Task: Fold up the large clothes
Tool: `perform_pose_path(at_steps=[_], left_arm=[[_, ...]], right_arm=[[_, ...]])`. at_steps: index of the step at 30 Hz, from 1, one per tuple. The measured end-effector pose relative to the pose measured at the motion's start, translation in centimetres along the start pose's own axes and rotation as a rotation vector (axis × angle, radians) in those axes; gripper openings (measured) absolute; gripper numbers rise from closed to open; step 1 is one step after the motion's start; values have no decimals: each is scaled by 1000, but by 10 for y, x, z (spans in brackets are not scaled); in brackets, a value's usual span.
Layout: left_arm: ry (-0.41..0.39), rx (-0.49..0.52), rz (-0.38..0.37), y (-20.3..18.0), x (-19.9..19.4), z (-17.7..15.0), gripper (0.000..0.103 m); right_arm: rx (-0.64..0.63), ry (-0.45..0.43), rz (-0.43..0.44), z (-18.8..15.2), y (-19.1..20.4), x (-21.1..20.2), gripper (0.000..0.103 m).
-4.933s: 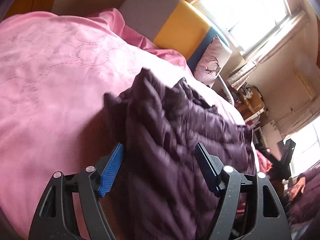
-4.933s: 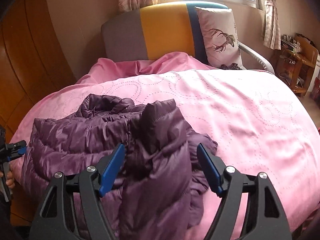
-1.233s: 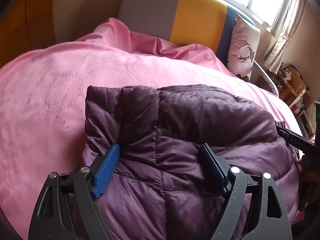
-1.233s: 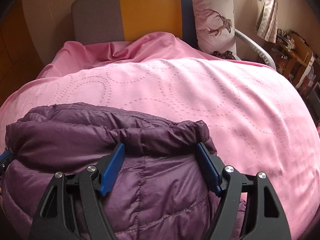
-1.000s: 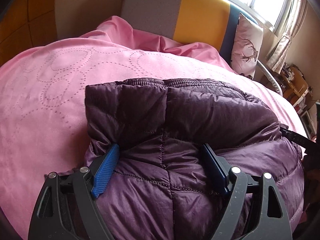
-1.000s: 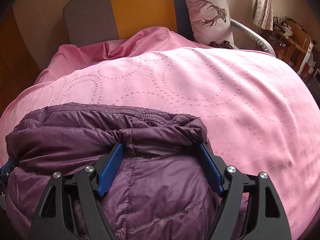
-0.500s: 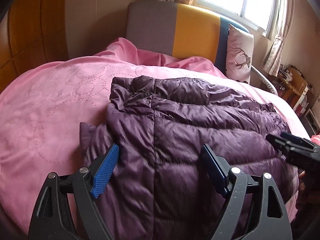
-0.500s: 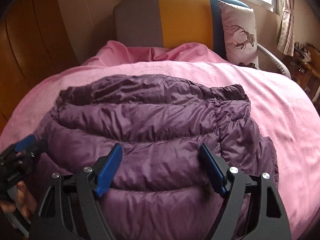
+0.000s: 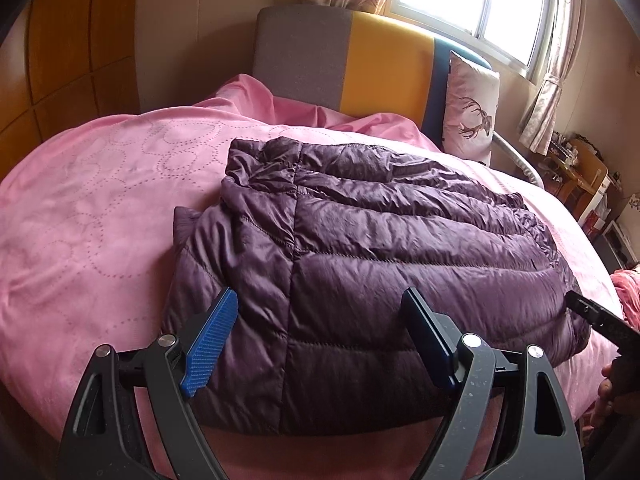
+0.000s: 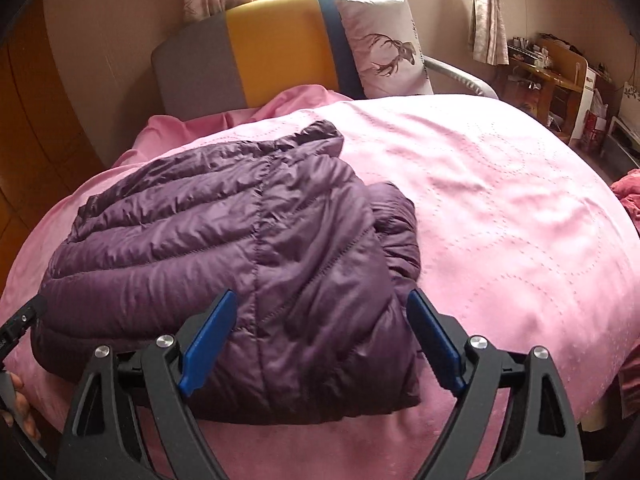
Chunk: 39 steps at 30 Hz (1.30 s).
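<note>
Both tools just let go and pulled back: left tool (image 9: pixel 320 344) and right tool (image 10: pixel 322 344) wide, empty. Purple down jacket (image 9: pixel 380 248) lies folded on bed (image 9: pixel 80 208); fold looks finished.

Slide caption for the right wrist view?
Open right claw above folded purple down jacket on pink bedspread.

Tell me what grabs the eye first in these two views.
A puffy dark purple quilted jacket lies folded into a compact block on the pink dotted-circle bedspread. Behind it stands a grey, yellow and blue headboard, with a white deer-print pillow propped against its right end.
</note>
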State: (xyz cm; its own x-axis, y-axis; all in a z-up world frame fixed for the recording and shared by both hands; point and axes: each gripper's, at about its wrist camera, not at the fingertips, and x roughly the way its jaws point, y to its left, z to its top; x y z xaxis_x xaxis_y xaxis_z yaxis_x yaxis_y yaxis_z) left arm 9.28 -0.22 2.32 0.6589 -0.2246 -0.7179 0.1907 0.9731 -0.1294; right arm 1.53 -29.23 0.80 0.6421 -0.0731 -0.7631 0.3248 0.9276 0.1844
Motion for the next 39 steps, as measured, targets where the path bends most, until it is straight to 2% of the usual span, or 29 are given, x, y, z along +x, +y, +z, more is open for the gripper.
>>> perform_pose_path(at_steps=[3,5,6,7,8,10,16,19,28,30,32,34,37,39], left_arm=[[3,9,-2,-3,-2,-5,83],[3,15,-4,-4,-2,-7,83],[5,20,-2,-5,-2,-8,86],[3,22,-1,-5,-3,-9,86],[0,24,-2,-6,-3,-10,86],[0,31,-3,-7,-4,-11,86],[-2,45,-19,-8,-5,-13,86],[-17,62,-14,-7,-6,-11,86],[-34,88,-25,2,-1,-4,86],[-34,89,-28,2,-2,-3,86],[-40,88,-30,0,-2,-1,86],[-40,89,-36,-3,-1,-1,86],[-9,105,-28,-7,11,0,86],[26,109,-20,-8,21,-2,86]], right_arm=[[20,13,-8,-8,-7,4,82],[14,11,-41,-11,-12,5,53],[10,5,-51,-12,-13,4,46],[18,-2,-50,-13,-16,4,31],[19,-3,-49,-12,-17,3,23],[10,-2,-43,-12,-21,0,19],[45,18,-24,-15,-33,2,18],[22,37,-49,-19,-33,6,14],[31,38,-68,-16,-26,-6,15],[1,-15,-96,-6,-16,-23,20],[-31,-68,-61,3,-2,-40,41],[-64,-93,17,9,19,-50,42],[-111,-49,143,5,54,-39,47],[-159,31,130,-2,72,-14,48]])
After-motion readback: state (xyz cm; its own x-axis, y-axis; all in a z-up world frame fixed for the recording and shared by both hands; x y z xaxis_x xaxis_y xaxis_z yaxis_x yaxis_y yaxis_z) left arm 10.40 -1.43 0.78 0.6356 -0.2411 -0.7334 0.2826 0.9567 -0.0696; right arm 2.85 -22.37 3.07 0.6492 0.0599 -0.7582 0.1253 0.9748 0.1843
